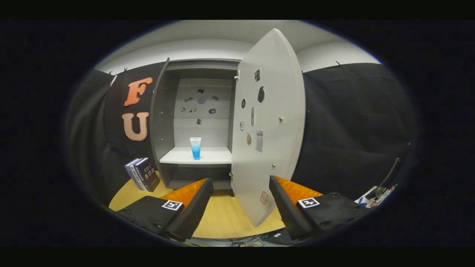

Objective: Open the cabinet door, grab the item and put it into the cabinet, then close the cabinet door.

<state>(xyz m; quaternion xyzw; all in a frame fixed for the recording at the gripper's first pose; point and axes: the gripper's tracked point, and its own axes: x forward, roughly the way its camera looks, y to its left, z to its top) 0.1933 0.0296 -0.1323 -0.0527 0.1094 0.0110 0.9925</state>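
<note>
One step seems left: with gripper point(241, 196) jaws wide and empty, the door point(269, 122) at centre frame could swing crooked, jolting the tube point(195, 147) on its shelf point(215, 155).

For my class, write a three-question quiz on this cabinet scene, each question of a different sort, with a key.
1. True or false: the cabinet door is shut.
2. Where does the blue tube stand? A) on the wooden table B) on the white shelf inside the cabinet C) between the fingers
3. Fill in: the books lean beside the cabinet's ____ side, seen from the gripper.

Key
1. False: the door stands wide open, its lower edge just ahead of the open, empty fingers.
2. B: the tube is upright on the shelf, beyond the fingers.
3. Left.
</note>
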